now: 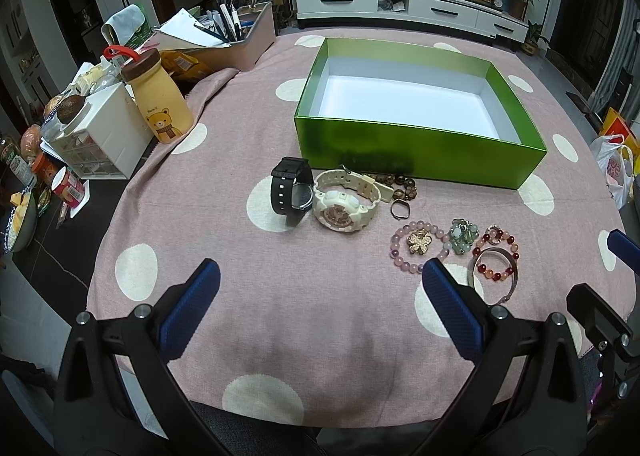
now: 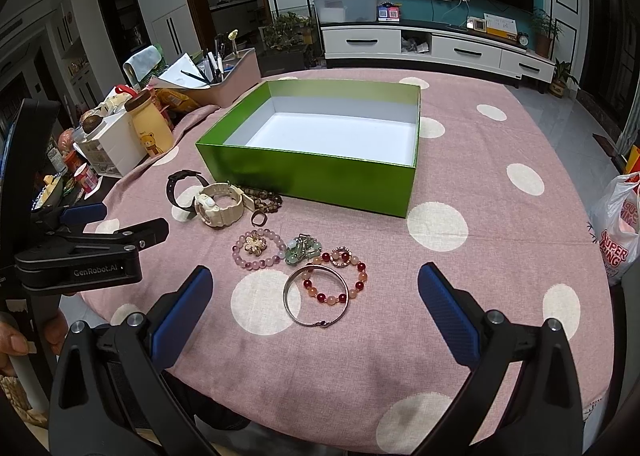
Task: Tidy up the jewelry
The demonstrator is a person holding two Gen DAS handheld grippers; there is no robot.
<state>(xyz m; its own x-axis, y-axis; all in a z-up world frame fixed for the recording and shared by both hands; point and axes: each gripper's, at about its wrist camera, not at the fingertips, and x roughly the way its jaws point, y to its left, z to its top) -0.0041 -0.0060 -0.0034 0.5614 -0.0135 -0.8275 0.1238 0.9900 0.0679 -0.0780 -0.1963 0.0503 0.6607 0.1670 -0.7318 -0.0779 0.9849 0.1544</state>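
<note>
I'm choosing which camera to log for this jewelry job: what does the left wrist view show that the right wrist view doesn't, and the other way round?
Only the left wrist view shows the black watch's dial face-on, and the right gripper only as parts at its right edge.

Only the right wrist view shows the silver bangle unblocked, the left gripper from the side, and the plastic shopping bag's red lettering.

Both show the open, empty green box, the cream watch, the pink bead bracelet, the polka-dot tablecloth and the bear bottle.
</note>
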